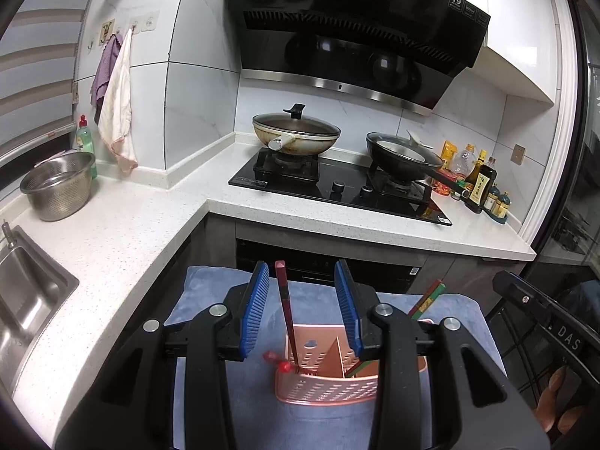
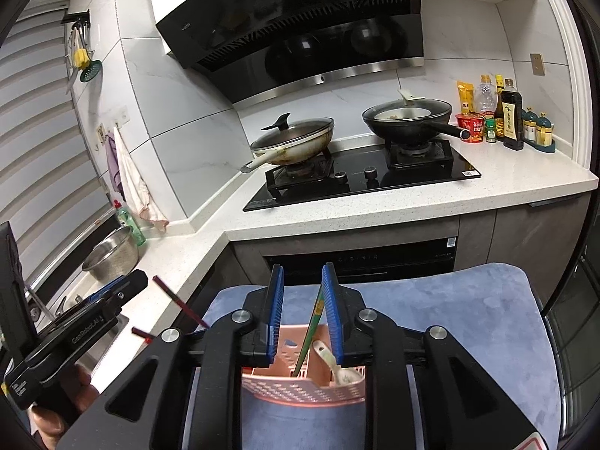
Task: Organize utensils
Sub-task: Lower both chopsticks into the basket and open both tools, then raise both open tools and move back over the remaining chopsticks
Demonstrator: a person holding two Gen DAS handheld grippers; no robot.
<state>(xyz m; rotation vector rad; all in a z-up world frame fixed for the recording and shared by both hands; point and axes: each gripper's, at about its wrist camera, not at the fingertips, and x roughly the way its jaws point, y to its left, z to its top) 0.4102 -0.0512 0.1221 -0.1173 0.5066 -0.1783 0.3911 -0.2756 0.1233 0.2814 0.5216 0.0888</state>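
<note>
A pink perforated utensil holder (image 1: 322,390) stands on a blue-grey cloth (image 1: 210,292); it also shows in the right wrist view (image 2: 303,390). Dark red chopsticks (image 1: 287,311) stand in its left compartment, between the open jaws of my left gripper (image 1: 303,311) and touching neither pad. Green chopsticks (image 2: 313,328) stand in the middle compartment and lean against the right pad (image 2: 332,315) of my open right gripper (image 2: 300,311). A white ceramic spoon (image 2: 335,367) lies in the right compartment. The left gripper also shows in the right wrist view (image 2: 101,300).
A white L-shaped counter (image 1: 123,217) holds a sink (image 1: 26,292), a steel colander (image 1: 58,185), a black hob (image 1: 337,187) with two lidded pans (image 1: 296,131), and bottles (image 1: 480,182) at the far right. An oven front (image 2: 363,260) lies beyond the cloth.
</note>
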